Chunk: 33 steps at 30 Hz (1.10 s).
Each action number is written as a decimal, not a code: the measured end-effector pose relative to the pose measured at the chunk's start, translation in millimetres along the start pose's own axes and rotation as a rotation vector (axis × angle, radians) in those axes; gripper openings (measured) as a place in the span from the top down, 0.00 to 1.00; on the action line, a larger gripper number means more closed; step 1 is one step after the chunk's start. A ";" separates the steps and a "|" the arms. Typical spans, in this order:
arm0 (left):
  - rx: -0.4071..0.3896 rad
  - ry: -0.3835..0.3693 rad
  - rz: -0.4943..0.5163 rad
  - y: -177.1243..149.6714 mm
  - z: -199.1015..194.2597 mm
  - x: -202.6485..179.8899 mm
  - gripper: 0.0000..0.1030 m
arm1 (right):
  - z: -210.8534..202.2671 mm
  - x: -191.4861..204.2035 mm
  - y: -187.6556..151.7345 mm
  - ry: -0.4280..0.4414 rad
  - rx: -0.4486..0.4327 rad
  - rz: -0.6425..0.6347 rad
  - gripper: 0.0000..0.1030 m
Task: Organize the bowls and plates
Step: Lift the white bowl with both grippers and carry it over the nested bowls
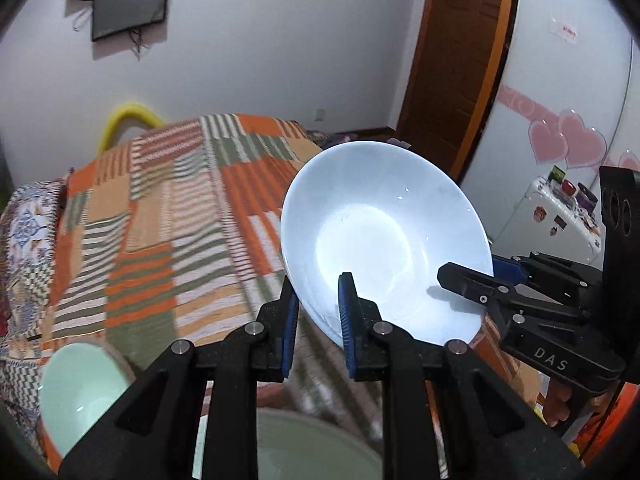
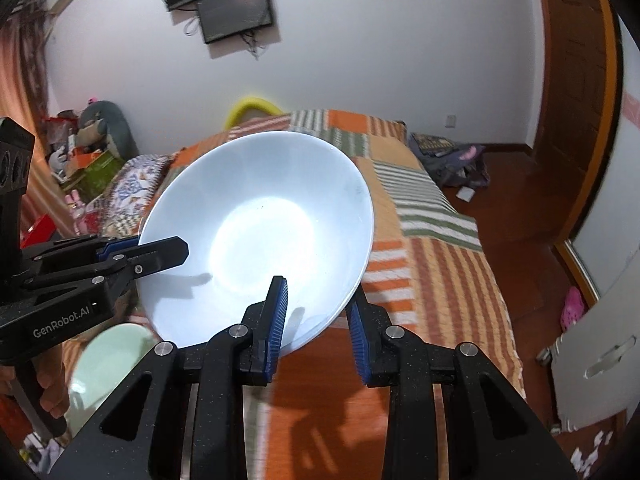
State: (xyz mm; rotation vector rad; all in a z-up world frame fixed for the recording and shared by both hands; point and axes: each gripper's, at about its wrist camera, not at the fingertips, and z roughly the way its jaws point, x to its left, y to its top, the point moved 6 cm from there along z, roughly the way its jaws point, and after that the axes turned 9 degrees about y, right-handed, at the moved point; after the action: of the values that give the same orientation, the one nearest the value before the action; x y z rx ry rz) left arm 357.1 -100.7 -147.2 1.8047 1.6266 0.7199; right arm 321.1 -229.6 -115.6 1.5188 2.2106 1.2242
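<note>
A wide white bowl (image 1: 384, 236) (image 2: 260, 232) hangs tilted above the bed, held by both grippers at its near rim. In the left wrist view my left gripper (image 1: 319, 320) is shut on the rim, one blue pad inside the bowl and one outside. My right gripper (image 1: 480, 276) clamps the rim from the right. In the right wrist view my right gripper (image 2: 318, 326) straddles the lower right rim the same way, and my left gripper (image 2: 160, 246) bites in from the left. A pale green bowl (image 1: 80, 384) (image 2: 108, 364) sits below, and another green bowl (image 1: 312, 448) lies under my left gripper.
A bed with an orange, green and white patchwork quilt (image 1: 180, 220) (image 2: 432, 240) fills the middle. A brown wooden door (image 1: 452, 60) stands at the right, with a cluttered white cabinet (image 1: 560, 216) near it. Dark screens (image 2: 236, 12) hang on the far wall. Bags (image 2: 452, 156) lie on the wooden floor.
</note>
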 end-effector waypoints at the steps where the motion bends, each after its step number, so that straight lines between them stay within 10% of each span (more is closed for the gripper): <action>1: -0.009 0.007 -0.007 -0.6 -6.7 6.4 0.82 | 0.9 5.0 0.8 0.005 -0.002 -0.005 0.74; 18: -0.083 0.171 -0.116 -45.3 -114.0 140.2 0.81 | 29.1 137.2 9.8 0.164 -0.001 -0.148 0.74; 33: 0.045 0.228 -0.245 -116.2 -91.1 225.5 0.81 | 97.8 213.5 -22.7 0.240 0.151 -0.222 0.74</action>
State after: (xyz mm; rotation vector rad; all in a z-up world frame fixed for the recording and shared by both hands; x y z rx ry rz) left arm 235.5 138.6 -171.2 1.5613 1.9853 0.8033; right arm 263.8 -1.5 -134.7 1.1839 2.5964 1.2508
